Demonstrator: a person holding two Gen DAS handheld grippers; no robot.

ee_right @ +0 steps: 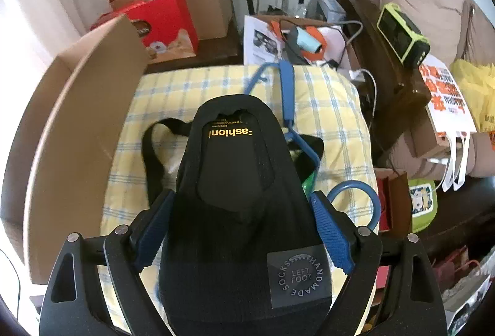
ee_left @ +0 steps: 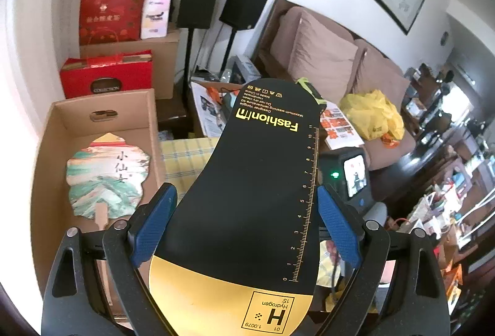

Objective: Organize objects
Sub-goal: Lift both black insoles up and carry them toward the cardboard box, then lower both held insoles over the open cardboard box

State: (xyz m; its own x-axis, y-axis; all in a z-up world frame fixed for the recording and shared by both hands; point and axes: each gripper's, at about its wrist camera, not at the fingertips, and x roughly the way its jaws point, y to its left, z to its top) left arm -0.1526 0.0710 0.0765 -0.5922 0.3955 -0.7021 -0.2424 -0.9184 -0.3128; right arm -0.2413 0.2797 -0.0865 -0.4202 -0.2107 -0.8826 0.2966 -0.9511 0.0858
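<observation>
My left gripper (ee_left: 247, 206) is shut on a black and gold foot-shaped cardboard sock insert (ee_left: 263, 181) printed "Fashion", held in the air just right of an open cardboard box (ee_left: 102, 116). A painted paper fan (ee_left: 106, 178) lies in that box. My right gripper (ee_right: 241, 212) is shut on a black sock (ee_right: 235, 196) stretched over a card insert, held above a yellow checked cushion (ee_right: 334, 107). A blue cord with a handle (ee_right: 287, 94) and a black strap (ee_right: 151, 150) lie on the cushion.
Red gift boxes (ee_left: 108, 76) and brown cartons (ee_left: 164, 57) stack at the back left, with two black speakers (ee_left: 201, 0) on stands. A sofa with cushions (ee_left: 324, 54) and a yellow bag (ee_left: 371, 113) is at the right. A green-edged device (ee_right: 402, 36) sits near cables.
</observation>
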